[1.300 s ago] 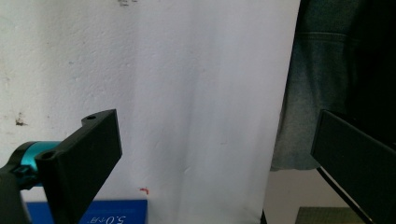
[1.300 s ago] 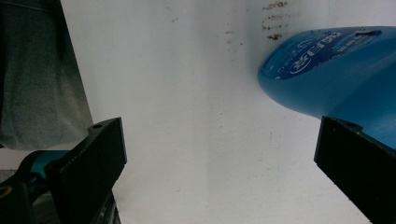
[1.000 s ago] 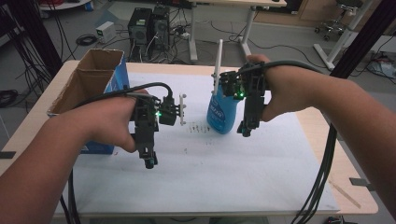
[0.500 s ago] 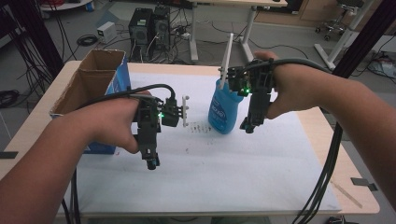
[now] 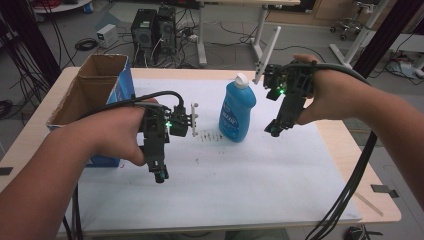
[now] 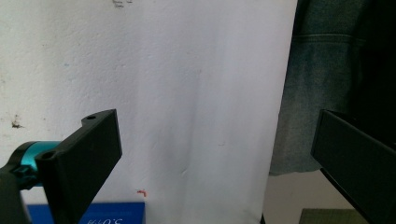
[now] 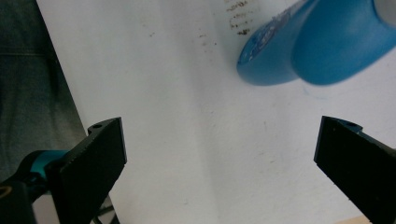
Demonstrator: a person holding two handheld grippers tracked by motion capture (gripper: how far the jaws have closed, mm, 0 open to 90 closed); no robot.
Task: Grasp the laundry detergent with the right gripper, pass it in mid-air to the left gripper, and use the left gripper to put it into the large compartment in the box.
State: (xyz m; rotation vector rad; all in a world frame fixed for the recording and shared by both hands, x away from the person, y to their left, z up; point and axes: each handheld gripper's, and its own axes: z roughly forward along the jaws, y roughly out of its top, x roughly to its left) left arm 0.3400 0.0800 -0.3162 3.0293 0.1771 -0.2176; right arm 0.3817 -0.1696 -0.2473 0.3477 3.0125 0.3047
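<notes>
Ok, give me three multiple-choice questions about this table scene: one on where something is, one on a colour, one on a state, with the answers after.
1. Where does the cardboard box stand on the table?
A. At its left edge
B. At its right edge
C. In the middle, beside the bottle

2. What colour is the bottle?
A. Green with a black cap
B. Blue with a white cap
C. Red with a white cap

3. How do the fingers of the right gripper stand?
A. Shut on the bottle
B. Shut on nothing
C. Spread apart, holding nothing

Answers:
1. A, since the high view shows the box by the left forearm at the table's left edge.
2. B, since the body is blue and the cap white in the high view.
3. C, since the right gripper view shows bare white mat between the two fingers, with the bottle off to one side.
</notes>
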